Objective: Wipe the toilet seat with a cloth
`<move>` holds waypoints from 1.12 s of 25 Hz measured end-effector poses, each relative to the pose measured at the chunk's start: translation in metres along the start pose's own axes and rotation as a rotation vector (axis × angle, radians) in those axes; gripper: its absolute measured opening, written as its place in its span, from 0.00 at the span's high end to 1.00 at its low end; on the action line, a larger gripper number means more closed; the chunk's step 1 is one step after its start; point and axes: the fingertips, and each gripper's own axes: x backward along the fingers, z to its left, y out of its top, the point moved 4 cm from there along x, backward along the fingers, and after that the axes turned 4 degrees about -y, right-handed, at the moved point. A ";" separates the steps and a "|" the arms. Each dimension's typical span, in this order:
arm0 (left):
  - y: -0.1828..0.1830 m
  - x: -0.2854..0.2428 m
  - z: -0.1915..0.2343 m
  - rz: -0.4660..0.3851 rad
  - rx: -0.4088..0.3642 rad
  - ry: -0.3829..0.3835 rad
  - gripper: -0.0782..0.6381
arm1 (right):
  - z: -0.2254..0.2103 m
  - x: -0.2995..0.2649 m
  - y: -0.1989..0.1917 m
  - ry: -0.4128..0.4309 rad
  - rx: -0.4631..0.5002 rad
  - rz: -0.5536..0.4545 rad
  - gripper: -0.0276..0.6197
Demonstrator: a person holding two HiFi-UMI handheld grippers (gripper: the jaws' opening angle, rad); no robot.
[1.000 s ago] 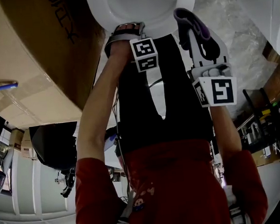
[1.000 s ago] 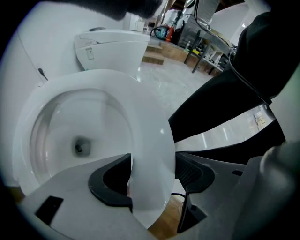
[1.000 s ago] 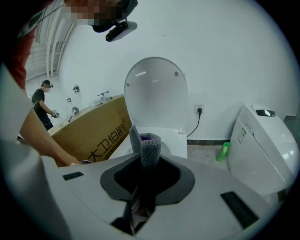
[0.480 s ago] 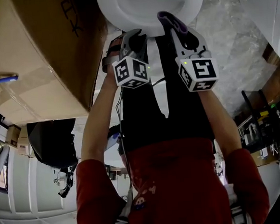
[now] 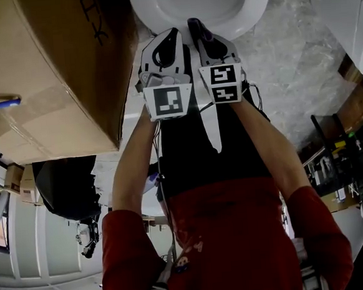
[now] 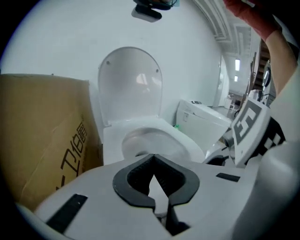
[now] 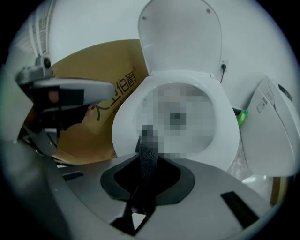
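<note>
Two handheld grippers hang side by side above the front of a toilet. The left gripper has just been closing its jaws, which meet at the tips with nothing between them. The right gripper is clamped on a dark cloth, a narrow strip of which pokes forward out of the jaws, clear of the porcelain. Beyond it, the white toilet seat lies down over the bowl and the lid stands raised. A cardboard box sits just beside the toilet, a second white fixture on the far side. The cloth looks light, soft and limp, likely to fold under pressure. It seems best pinched at a bunched edge, leaving a loose pad to drag over the hard, probably slippery seat.
</note>
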 end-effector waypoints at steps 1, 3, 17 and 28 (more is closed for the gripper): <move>0.002 0.000 0.002 -0.009 0.006 0.002 0.87 | 0.002 0.000 0.000 -0.013 0.046 -0.011 0.87; 0.003 -0.001 0.005 -0.020 0.015 -0.001 0.87 | 0.005 0.001 -0.002 -0.025 0.143 -0.036 0.87; 0.022 -0.017 -0.003 -0.064 0.011 -0.027 0.87 | -0.048 0.020 -0.027 -0.024 0.480 -0.094 0.87; 0.043 -0.030 -0.008 -0.093 -0.013 -0.051 0.87 | -0.131 0.014 0.009 -0.137 0.532 -0.131 0.87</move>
